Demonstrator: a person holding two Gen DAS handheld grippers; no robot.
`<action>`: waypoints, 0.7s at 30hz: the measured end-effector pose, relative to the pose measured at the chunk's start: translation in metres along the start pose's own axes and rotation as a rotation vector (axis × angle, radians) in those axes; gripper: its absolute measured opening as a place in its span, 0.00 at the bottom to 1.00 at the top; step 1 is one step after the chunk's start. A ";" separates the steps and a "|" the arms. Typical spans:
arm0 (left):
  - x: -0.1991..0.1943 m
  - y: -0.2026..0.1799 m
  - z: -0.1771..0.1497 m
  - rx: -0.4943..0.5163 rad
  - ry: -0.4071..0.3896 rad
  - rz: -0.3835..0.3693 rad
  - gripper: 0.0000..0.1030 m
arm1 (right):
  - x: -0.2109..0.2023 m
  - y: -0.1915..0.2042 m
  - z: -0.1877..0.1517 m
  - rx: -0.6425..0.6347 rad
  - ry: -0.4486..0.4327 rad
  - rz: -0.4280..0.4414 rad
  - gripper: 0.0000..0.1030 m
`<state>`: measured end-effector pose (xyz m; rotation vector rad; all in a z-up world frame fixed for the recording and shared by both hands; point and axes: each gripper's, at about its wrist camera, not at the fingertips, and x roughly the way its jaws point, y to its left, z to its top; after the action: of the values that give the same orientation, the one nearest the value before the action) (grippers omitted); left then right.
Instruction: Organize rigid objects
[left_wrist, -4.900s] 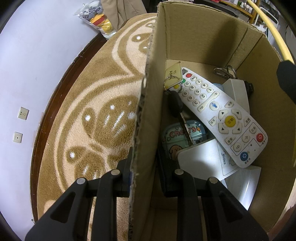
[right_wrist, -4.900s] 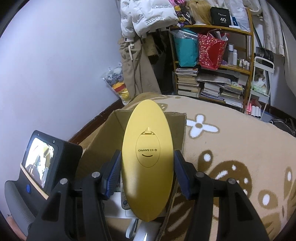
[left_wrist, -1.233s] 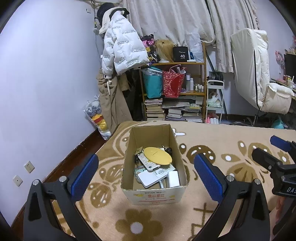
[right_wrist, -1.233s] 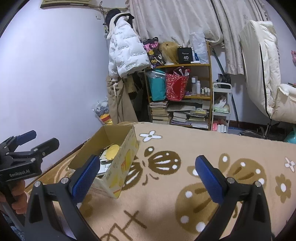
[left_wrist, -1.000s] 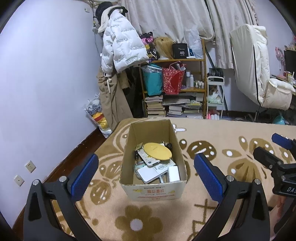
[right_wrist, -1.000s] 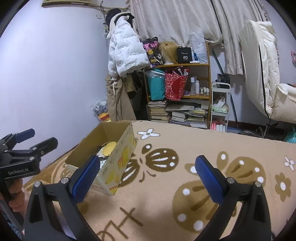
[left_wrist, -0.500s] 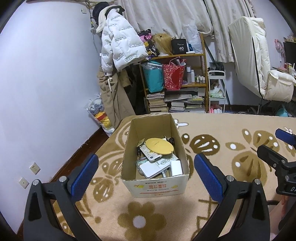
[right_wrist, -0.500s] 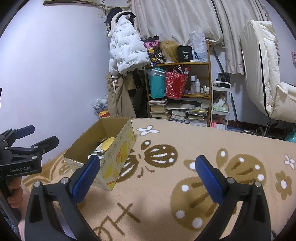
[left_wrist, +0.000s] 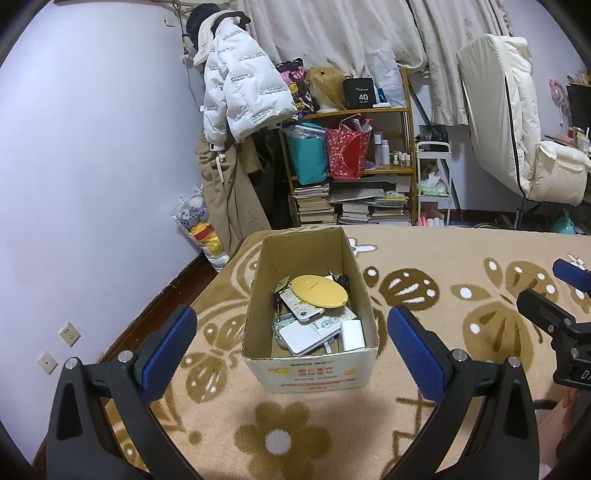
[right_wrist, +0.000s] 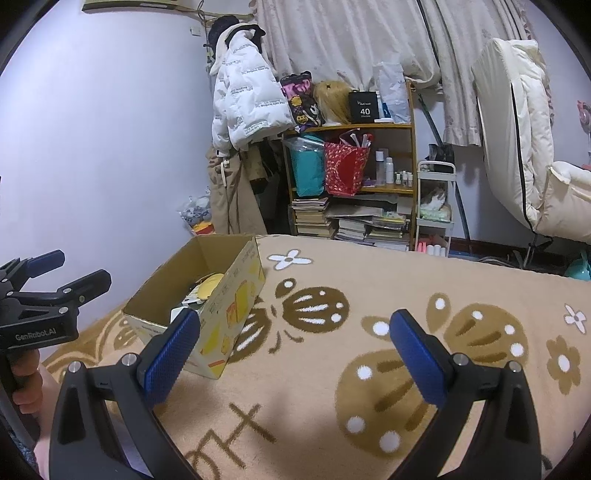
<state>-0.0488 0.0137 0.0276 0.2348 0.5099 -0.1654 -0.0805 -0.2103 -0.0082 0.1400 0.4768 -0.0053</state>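
A cardboard box stands on the patterned beige rug, straight ahead in the left wrist view and at the left in the right wrist view. On top of its contents lies a yellow oval case, over a white remote and other white devices. My left gripper is open and empty, held back from the box. My right gripper is also open and empty, over bare rug to the right of the box. Each gripper shows at the edge of the other's view.
The rug reaches back to a wooden shelf with books and bags. A white jacket hangs by the lilac wall at left. A white chair stands at the right. A toy bag leans in the corner.
Five seconds ago the right gripper held the yellow case above the box and the left gripper clamped the box wall. Now both are open and drawn back; the case lies in the box.
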 end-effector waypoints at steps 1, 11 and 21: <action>0.000 0.000 0.000 0.000 0.000 -0.003 0.99 | 0.000 0.000 0.000 -0.001 0.000 -0.001 1.00; 0.000 0.000 0.000 -0.001 -0.003 -0.004 0.99 | 0.000 0.001 0.000 -0.002 -0.001 0.000 1.00; -0.001 0.003 0.001 -0.001 -0.005 0.001 0.99 | 0.002 0.003 -0.001 -0.004 -0.001 -0.002 1.00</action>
<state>-0.0483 0.0165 0.0291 0.2331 0.5052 -0.1648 -0.0795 -0.2068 -0.0098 0.1355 0.4757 -0.0064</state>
